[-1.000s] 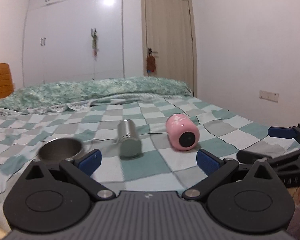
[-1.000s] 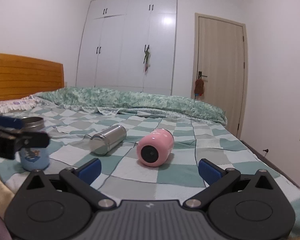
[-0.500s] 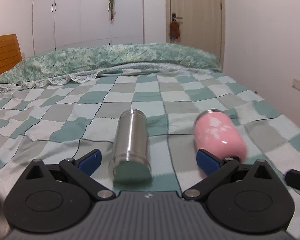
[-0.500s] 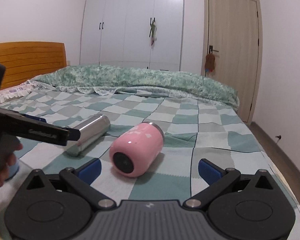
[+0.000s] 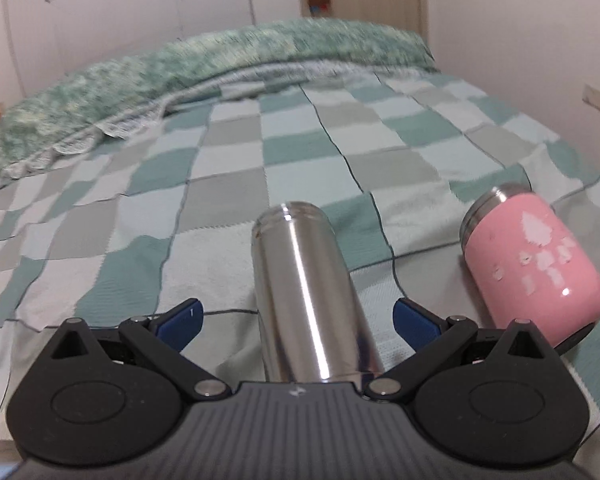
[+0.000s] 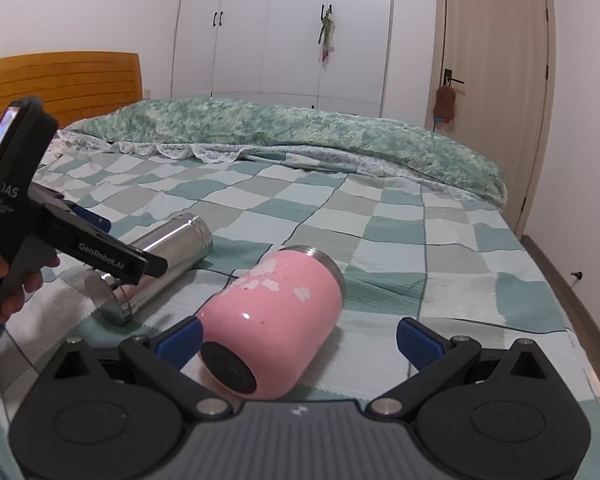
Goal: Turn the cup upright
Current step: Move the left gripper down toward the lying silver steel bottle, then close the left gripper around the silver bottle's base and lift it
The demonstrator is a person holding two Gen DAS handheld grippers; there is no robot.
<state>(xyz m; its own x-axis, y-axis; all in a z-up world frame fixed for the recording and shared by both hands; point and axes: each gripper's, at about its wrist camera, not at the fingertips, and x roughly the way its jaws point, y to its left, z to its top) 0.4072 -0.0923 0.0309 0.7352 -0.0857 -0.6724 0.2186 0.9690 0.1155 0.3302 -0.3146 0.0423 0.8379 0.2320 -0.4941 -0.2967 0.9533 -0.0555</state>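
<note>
Both grippers have closed in on the 2 cups since half a second ago: the left gripper (image 5: 296, 320) now straddles the steel cup (image 5: 308, 296), which earlier lay just ahead of its tips, and the right gripper (image 6: 298, 336) has come up to the pink cup (image 6: 276, 320), which now fills the space between its fingers. Each tool is spread wide, fingers clear of the cup walls, gripping nothing. Both cups lie on their sides on the checked bedspread (image 5: 340, 136), side by side near its near edge, the pink cup (image 5: 536, 264) toward the bed's right edge, mouths pointing away toward the rumpled green quilt (image 6: 300, 132). From the left wrist the steel cup's base is hidden behind the gripper body, and the far half of the view is smeared by motion blur. From the right wrist the left gripper (image 6: 80, 240) shows from the side, its near finger crossing in front of the steel cup (image 6: 164, 256) and covering part of its middle; the hand (image 6: 8, 280) holding it is cut off by the frame's left edge. A shiny rim at the bottom left corner of the left wrist view is too cropped to identify
</note>
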